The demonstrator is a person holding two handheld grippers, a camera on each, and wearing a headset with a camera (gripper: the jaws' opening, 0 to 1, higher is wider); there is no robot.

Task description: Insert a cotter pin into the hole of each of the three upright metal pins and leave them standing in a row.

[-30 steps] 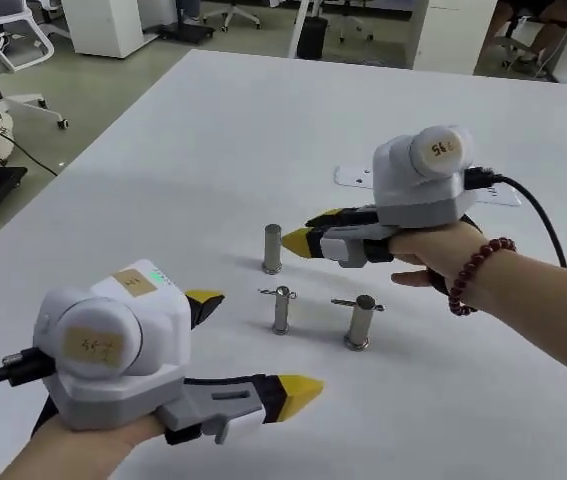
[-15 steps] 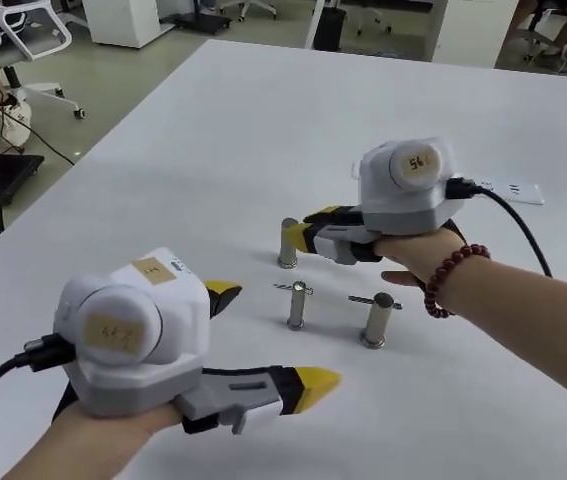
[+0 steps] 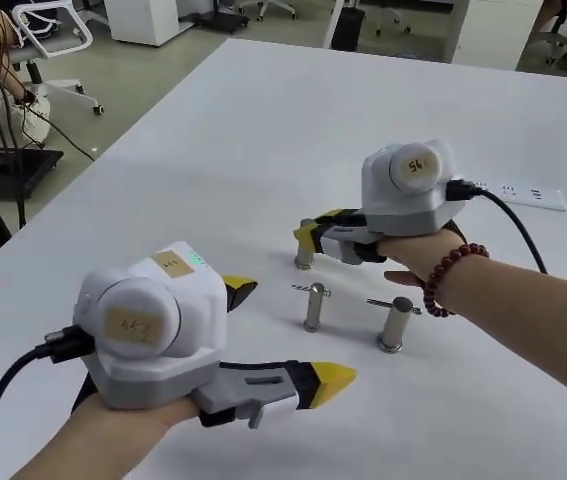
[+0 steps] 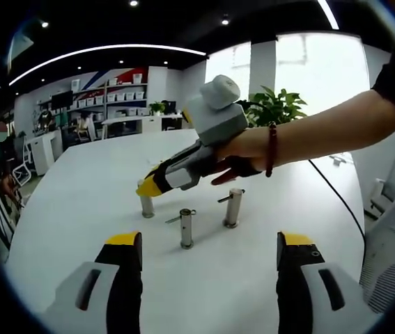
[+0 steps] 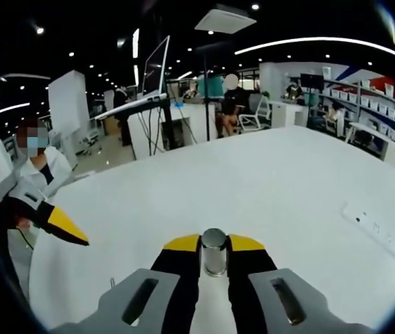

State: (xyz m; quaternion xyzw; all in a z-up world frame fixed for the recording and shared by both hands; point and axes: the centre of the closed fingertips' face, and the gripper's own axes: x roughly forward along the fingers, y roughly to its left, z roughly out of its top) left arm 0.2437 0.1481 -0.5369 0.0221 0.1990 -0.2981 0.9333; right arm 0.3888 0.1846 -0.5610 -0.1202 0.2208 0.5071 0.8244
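Note:
Three upright metal pins stand on the white table [image 3: 213, 150]. The far pin [image 3: 305, 256] [image 4: 145, 207] shows no cotter pin. A cotter pin crosses the top of the middle pin [image 3: 313, 309] [image 4: 187, 229], and another crosses the near-right pin [image 3: 394, 324] [image 4: 233, 208]. My right gripper [image 3: 311, 233] [image 4: 150, 188] [image 5: 214, 242] is shut on the top of the far pin [image 5: 214, 259], whose round head sits between the yellow jaw tips. My left gripper [image 3: 283, 335] [image 4: 210, 240] hangs open in front of the row, holding nothing.
A white power strip [image 3: 518, 192] [image 5: 382, 233] lies on the table behind the right gripper. The table's left edge drops to a floor with office chairs [image 3: 53, 30] and cables. A black cable trails from each gripper.
The right gripper's tips, which were beside the far pin, now sit around its top. The head camera has shifted. The left gripper stays open.

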